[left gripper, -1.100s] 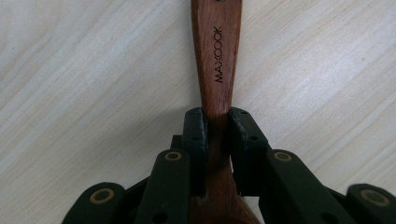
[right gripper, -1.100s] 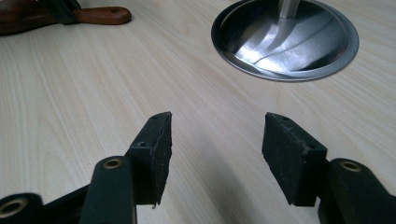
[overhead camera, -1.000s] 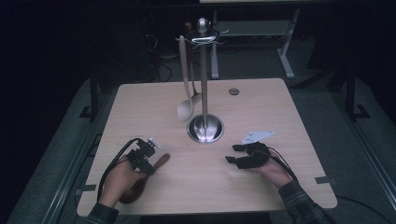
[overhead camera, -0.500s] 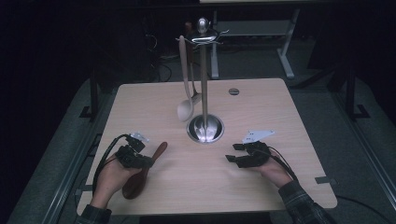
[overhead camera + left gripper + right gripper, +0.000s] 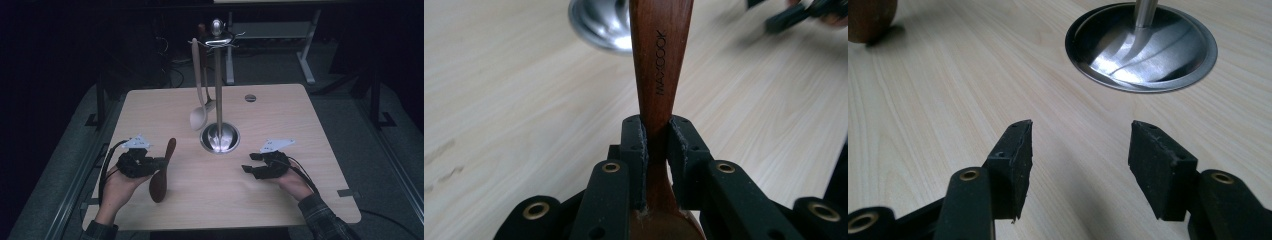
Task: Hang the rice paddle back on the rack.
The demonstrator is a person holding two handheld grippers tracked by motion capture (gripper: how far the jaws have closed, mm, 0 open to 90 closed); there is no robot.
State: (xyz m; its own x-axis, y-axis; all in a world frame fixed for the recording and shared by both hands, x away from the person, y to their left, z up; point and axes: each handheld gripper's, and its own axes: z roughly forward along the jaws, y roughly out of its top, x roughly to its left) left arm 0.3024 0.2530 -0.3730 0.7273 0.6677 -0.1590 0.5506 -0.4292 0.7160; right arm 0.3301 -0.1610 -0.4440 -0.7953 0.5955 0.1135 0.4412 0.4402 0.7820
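Observation:
A dark wooden spoon (image 5: 162, 170) is lifted off the table at the front left, handle tilted up and away, bowl toward me. My left gripper (image 5: 159, 162) is shut on its neck; in the left gripper view the pads (image 5: 636, 145) squeeze the dark wooden spoon's handle (image 5: 659, 65), which is stamped with lettering. My right gripper (image 5: 248, 162) rests low at the front right, open with nothing between its fingers (image 5: 1015, 160). A steel utensil stand (image 5: 219, 90) rises from a round base (image 5: 1143, 45) mid-table, with a pale wooden spoon (image 5: 199, 95) hanging from its top hooks.
The light wooden table (image 5: 280, 120) has a small round grommet (image 5: 250, 97) at the back right. Cables trail from both grippers off the front corners. Dark floor and metal frame legs surround the table.
My left gripper has lifted the dark spoon off the table and turned it, so the handle now points up and away. The right gripper has stayed put.

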